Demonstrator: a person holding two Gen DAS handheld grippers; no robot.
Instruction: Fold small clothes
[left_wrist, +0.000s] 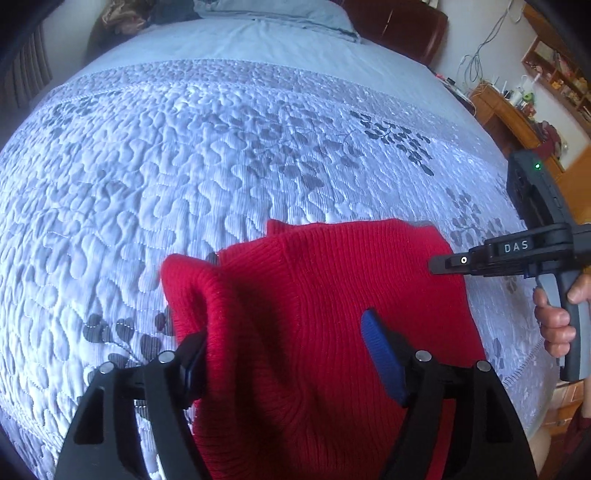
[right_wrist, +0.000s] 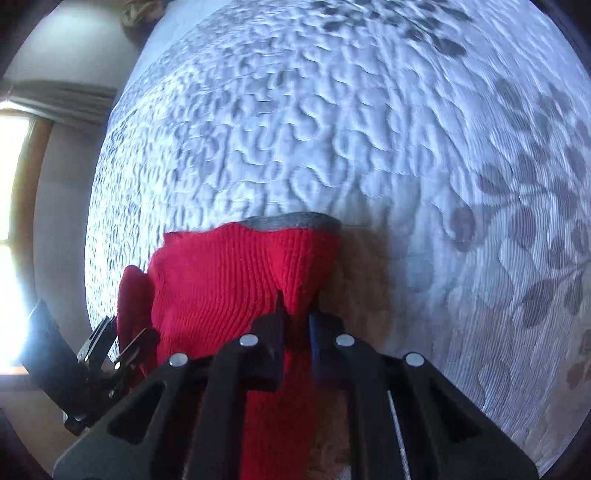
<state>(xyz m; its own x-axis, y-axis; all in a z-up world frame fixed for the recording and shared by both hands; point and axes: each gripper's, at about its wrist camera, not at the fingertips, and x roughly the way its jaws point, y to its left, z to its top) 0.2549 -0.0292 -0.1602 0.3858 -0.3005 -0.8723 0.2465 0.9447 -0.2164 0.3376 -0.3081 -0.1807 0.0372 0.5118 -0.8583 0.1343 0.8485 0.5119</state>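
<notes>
Left wrist view: left gripper (left_wrist: 288, 354) points down over the bed, jaws spread wide. The red knit garment (left_wrist: 314, 295) lies bunched between them and runs under the camera. The left finger (left_wrist: 194, 360) touches a raised fold of the knit; the blue pad (left_wrist: 382, 358) on the right finger stands clear above the fabric, so nothing is clamped (released, with cloth between the jaws). The garment sits on the quilted blue bedspread (left_wrist: 184, 166), near the bed's close edge, a thin grey lining edge showing at its far hem. On the right, the right gripper (left_wrist: 437, 265) comes in sideways, its tip at the garment's right edge, held by a hand (left_wrist: 557, 321) on the grey handle. Wooden furniture with clutter (left_wrist: 517, 110) stands beyond the bed on the right.

Right wrist view: right gripper (right_wrist: 295, 317) is clenched on the garment (right_wrist: 236, 273), pinching a ridge of the red knit between the nearly closed fingers. Fabric fans out ahead of the tips, its grey edge (right_wrist: 291, 220) at the far end. Bedspread (right_wrist: 406, 147) is blurred. Lower left, the left gripper (right_wrist: 110, 343) shows partly at the garment's other side. A bright window (right_wrist: 11, 177) is at far left.
</notes>
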